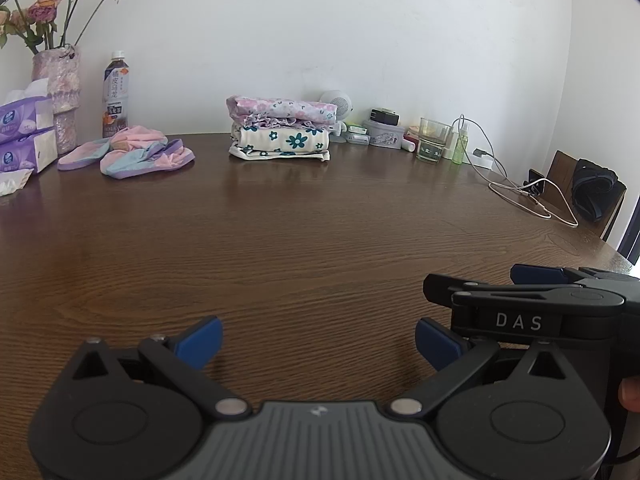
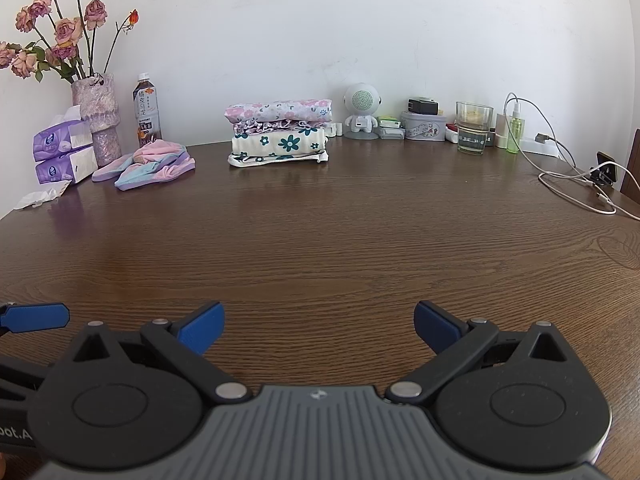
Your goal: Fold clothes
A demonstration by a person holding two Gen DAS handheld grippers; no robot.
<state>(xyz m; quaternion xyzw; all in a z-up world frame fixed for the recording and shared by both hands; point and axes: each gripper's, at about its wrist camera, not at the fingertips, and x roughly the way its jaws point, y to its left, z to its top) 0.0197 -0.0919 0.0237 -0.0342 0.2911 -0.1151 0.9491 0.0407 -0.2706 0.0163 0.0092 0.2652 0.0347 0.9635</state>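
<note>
L gripper point(image 1: 318, 342), R gripper point(image 2: 319, 326): fingers spread, empty. Folded stack point(image 2: 280, 134) & loose pastel garment point(image 2: 150, 164) far ahead of fingertips.

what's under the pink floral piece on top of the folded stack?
Under the pink floral piece sit a purple ruffled garment, then a cream one with teal flowers, on the table. Their inner folds are hidden.

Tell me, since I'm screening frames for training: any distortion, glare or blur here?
Left wrist view: fisheye bends the table edge, dark corners, soft sheen below the folded stack, everything sharp. Right wrist view: same curvature, wall evenly lit, faint reflections near the glass, no motion blur; both grippers crisp, jaws open.
</note>
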